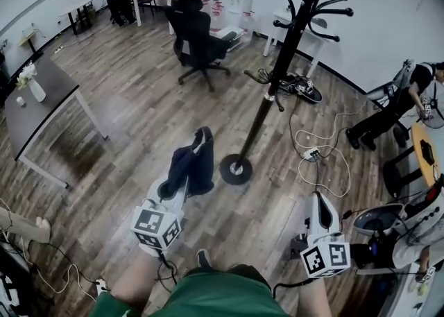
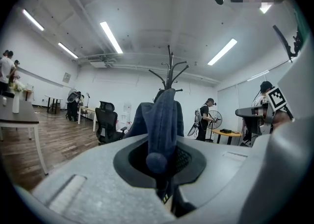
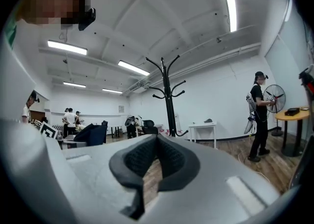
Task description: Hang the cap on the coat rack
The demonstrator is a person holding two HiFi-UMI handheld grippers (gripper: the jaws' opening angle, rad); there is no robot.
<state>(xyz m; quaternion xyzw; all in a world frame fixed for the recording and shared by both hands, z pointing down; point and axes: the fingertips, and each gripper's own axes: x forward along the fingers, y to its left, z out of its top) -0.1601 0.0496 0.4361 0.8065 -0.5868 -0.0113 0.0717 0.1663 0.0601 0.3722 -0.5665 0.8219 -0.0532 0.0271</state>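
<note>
A dark navy cap (image 1: 195,161) hangs folded from my left gripper (image 1: 182,187), which is shut on it low over the wooden floor. In the left gripper view the cap (image 2: 164,115) stands up between the pads and covers most of the coat rack (image 2: 170,68) behind it. The black coat rack (image 1: 277,73) rises from a round base (image 1: 236,169) just right of the cap, its hooks spreading near the top. My right gripper (image 1: 320,199) is shut with nothing in it, lower right. It points toward the coat rack (image 3: 168,95); its pads meet at the tip (image 3: 156,139).
A black office chair (image 1: 198,38) stands behind the rack. A dark table (image 1: 35,104) is at the left and a white side table (image 1: 291,28) by the far wall. Cables (image 1: 319,159) and shoes (image 1: 302,88) lie on the floor right of the base. A person (image 1: 395,104) bends at the right.
</note>
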